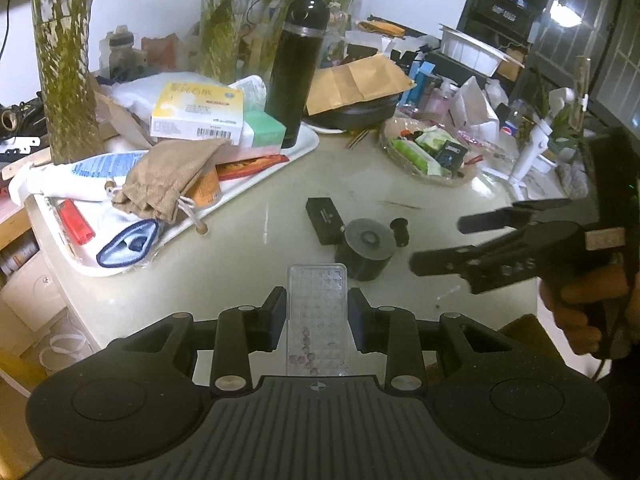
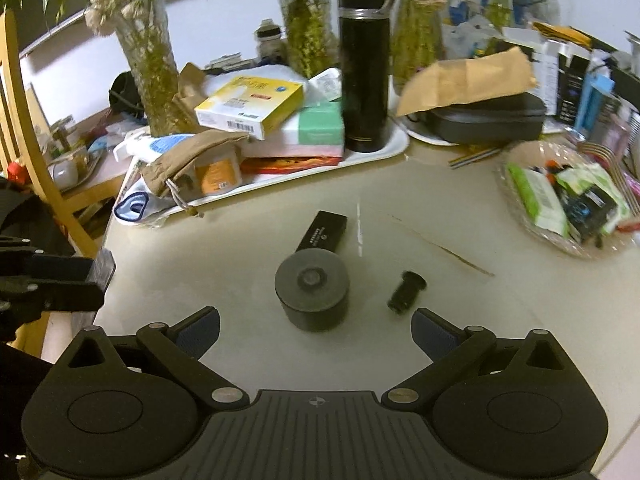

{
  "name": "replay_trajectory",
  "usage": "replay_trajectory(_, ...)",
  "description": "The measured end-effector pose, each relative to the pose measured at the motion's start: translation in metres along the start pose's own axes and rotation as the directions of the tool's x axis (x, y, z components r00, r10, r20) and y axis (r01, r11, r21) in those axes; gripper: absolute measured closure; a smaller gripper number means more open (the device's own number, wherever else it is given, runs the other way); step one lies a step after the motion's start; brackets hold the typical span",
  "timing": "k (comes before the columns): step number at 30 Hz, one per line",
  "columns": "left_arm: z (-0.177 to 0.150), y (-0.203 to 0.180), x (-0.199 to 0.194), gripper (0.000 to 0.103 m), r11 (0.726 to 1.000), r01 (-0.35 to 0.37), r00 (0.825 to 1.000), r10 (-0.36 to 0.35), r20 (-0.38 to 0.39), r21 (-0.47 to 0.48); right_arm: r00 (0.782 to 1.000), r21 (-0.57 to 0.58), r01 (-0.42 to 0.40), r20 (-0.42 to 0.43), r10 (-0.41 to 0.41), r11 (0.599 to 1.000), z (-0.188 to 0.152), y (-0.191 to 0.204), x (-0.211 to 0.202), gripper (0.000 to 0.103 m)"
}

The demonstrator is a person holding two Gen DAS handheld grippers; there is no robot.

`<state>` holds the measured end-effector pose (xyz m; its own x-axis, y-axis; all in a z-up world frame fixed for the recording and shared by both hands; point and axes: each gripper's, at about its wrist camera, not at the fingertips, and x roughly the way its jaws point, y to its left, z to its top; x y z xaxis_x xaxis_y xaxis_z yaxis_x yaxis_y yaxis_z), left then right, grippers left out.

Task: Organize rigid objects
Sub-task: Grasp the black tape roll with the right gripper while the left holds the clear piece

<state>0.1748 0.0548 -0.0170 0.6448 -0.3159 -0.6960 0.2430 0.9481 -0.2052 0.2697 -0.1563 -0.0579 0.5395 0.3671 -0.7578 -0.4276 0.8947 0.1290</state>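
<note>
Left gripper [image 1: 317, 316] is pinching a clear faceted plastic case [image 1: 317, 312], one pad on each long side, with the case standing out forward between the fingers above the pale table [image 1: 248, 272]. Small round beads show through its near half (they are too blurred to name more closely).

Right gripper [image 2: 316, 330] has its fingers spread wide with nothing between them. It hangs over the near part of the table, pointing at the black cylinder [image 2: 312, 288], which sits just beyond the fingertips and roughly centred in the gap. In the left wrist view that same gripper comes in from the right side, held in the person's hand [image 1: 576, 312], its tips close to the cylinder's right.

Just beyond the cylinder lies a flat black rectangular box [image 2: 322, 232], its near end touching or almost touching the cylinder's far edge. To the right of the cylinder, apart from it, a small black flanged part [image 2: 406, 292] lies on its side.

Farther off, a white tray [image 2: 384, 148] on the left carries a tall black flask [image 2: 364, 64] standing upright, a yellow carton [image 2: 250, 106] stacked on other boxes, and a tan drawstring pouch [image 2: 180, 164]. At the far right is a clear dish of packets [image 2: 560, 196].
</note>
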Motion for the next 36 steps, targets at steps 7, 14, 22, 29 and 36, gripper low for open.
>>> replay_trajectory(7,0.0,-0.001,0.0,0.07,1.0,0.006,1.0,-0.006,0.007,0.002,0.999,-0.02,0.005,-0.044,-0.006,1.0,0.012,0.005,0.033,0.01)
replay_trajectory(14,0.001,0.002,0.001,0.07,1.0,0.02,1.0,-0.02,0.005,-0.014,0.996,-0.053,0.028,-0.082,-0.032,0.998,0.021,0.012,0.061,0.019)
replay_trajectory(22,0.001,-0.001,0.002,0.07,1.0,0.021,1.0,-0.021,0.001,0.002,0.989,-0.026,0.043,-0.139,-0.046,0.999,0.024,0.009,0.081,0.042)
replay_trajectory(29,-0.001,-0.003,0.002,0.07,1.0,0.024,1.0,-0.024,0.0,0.014,0.988,-0.039,0.059,-0.14,-0.064,0.997,0.023,0.014,0.076,0.042)
replay_trajectory(36,0.0,-0.002,0.002,0.07,1.0,0.03,1.0,-0.03,-0.006,0.01,0.991,0.002,0.062,-0.116,-0.061,0.998,0.026,0.005,0.049,0.042)
